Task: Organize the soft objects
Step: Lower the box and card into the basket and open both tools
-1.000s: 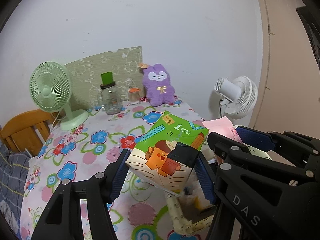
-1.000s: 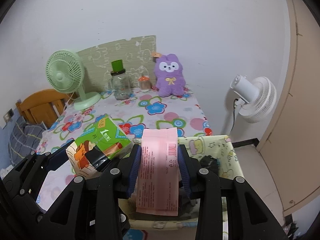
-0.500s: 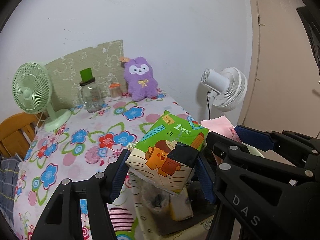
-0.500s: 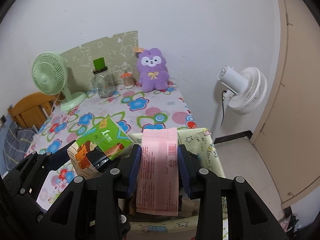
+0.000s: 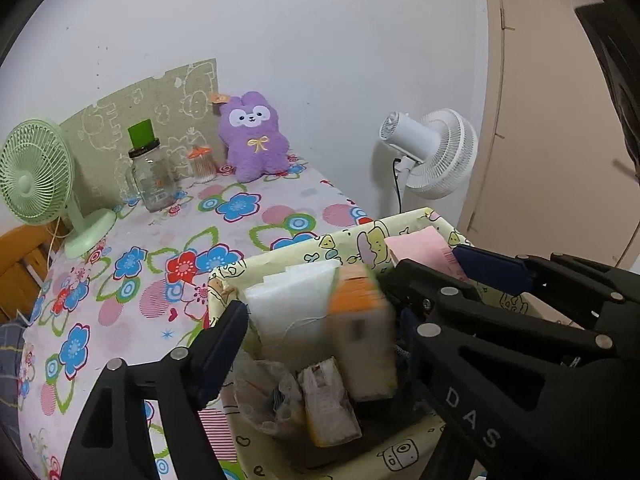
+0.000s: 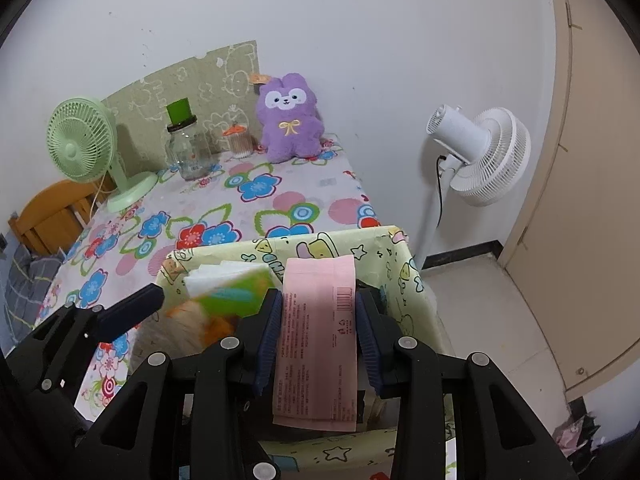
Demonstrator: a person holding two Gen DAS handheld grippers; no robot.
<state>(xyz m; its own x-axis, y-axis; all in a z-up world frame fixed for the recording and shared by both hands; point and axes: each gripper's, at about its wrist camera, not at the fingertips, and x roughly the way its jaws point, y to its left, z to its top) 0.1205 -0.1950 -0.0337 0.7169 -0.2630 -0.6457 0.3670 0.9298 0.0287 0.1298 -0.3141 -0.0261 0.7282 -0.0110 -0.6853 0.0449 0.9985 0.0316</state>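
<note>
A yellow cartoon-print fabric bin (image 5: pixel 296 256) (image 6: pixel 332 246) sits beside the flowered table. My left gripper (image 5: pixel 320 320) is open above it. The green and orange tissue pack (image 5: pixel 360 336) (image 6: pixel 228 296) is blurred, free of the fingers, tipping down into the bin. My right gripper (image 6: pixel 318 316) is shut on a pink tissue pack (image 6: pixel 318 344), held over the bin's right side; the pack also shows in the left wrist view (image 5: pixel 420 246). A purple plush bunny (image 5: pixel 254 136) (image 6: pixel 290 116) sits at the back of the table.
The bin holds a plastic bag (image 5: pixel 264 392) and a small packet (image 5: pixel 328 400). On the table (image 5: pixel 168 248) stand a green fan (image 5: pixel 36 176), a glass jar (image 5: pixel 150 172) and a small orange-lidded jar (image 5: pixel 202 164). A white floor fan (image 6: pixel 476 156) stands right of the table.
My left gripper has opened and let go of the green tissue pack, which is dropping into the bin. Both grippers have moved further over the bin. The right gripper still holds the pink pack.
</note>
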